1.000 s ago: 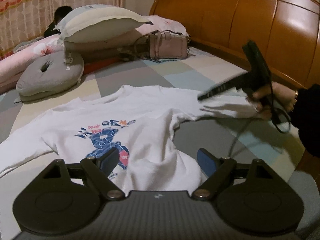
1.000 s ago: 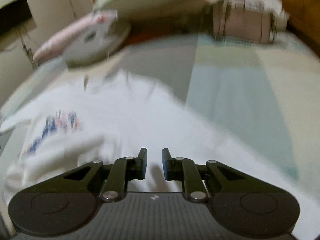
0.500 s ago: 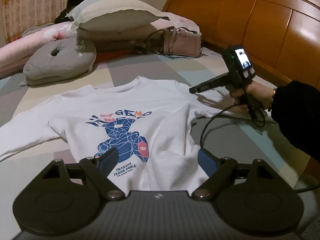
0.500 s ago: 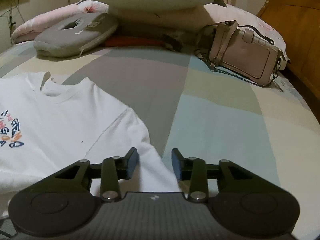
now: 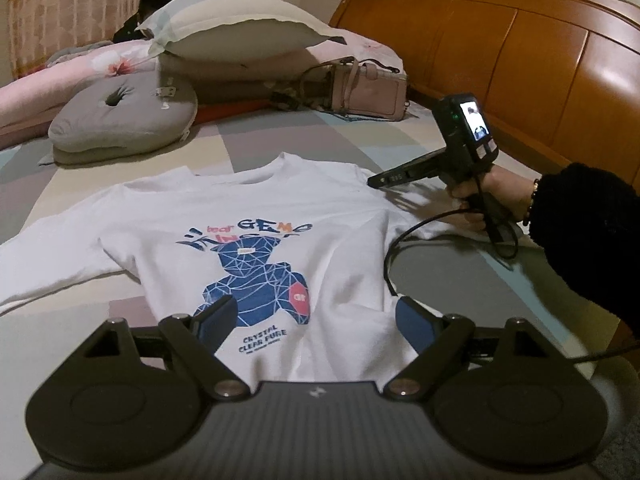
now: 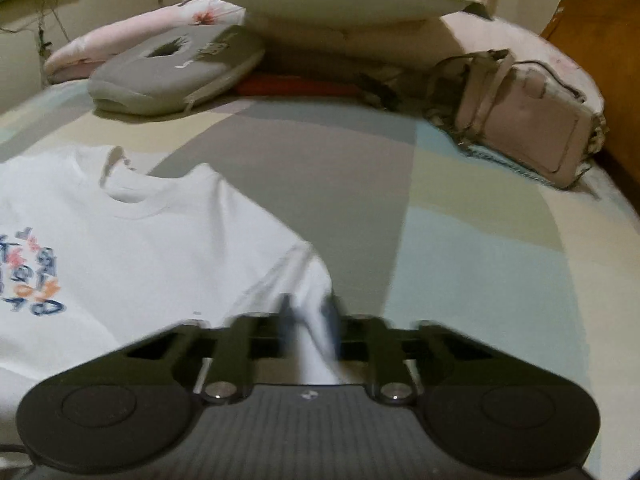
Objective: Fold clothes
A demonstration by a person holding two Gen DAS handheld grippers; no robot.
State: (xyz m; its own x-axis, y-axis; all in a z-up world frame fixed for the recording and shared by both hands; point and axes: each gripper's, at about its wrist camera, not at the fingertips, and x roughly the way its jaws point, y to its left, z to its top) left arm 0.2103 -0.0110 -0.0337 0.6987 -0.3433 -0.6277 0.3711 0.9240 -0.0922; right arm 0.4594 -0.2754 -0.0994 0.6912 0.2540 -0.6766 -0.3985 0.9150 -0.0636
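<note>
A: Right, you are working on the white long-sleeved T-shirt [image 5: 256, 216], which is lying face up and spread flat on the patchwork bedspread [image 6: 480, 248], collar toward the pillows.

B: And your right tool [image 6: 308, 316] is sitting at the shoulder where the sleeve begins. Its jaws are pressed together, and a strip of white sleeve cloth is showing between them, though the wrist view is blurring there.

A: Your left tool [image 5: 312, 316] is hovering spread wide above the lower hem, pinching nothing.

B: So here is what could be going wrong. If that pinch is catching only the top layer, the front will be peeling off the back as you lift, and the fold will be coming out crooked.

A: Also, the black cable [image 5: 396, 248] from the right tool is trailing across the shirt's side. Swinging the sleeve inward could be dragging it under the cloth and bunching the fold.

B: The pink handbag [image 5: 368, 88] and grey cushion [image 5: 124, 116] are sitting well apart from the shirt, so they are posing little risk.

A: With the left tool gripping nothing, the body may be sliding as the right one pulls.
</note>
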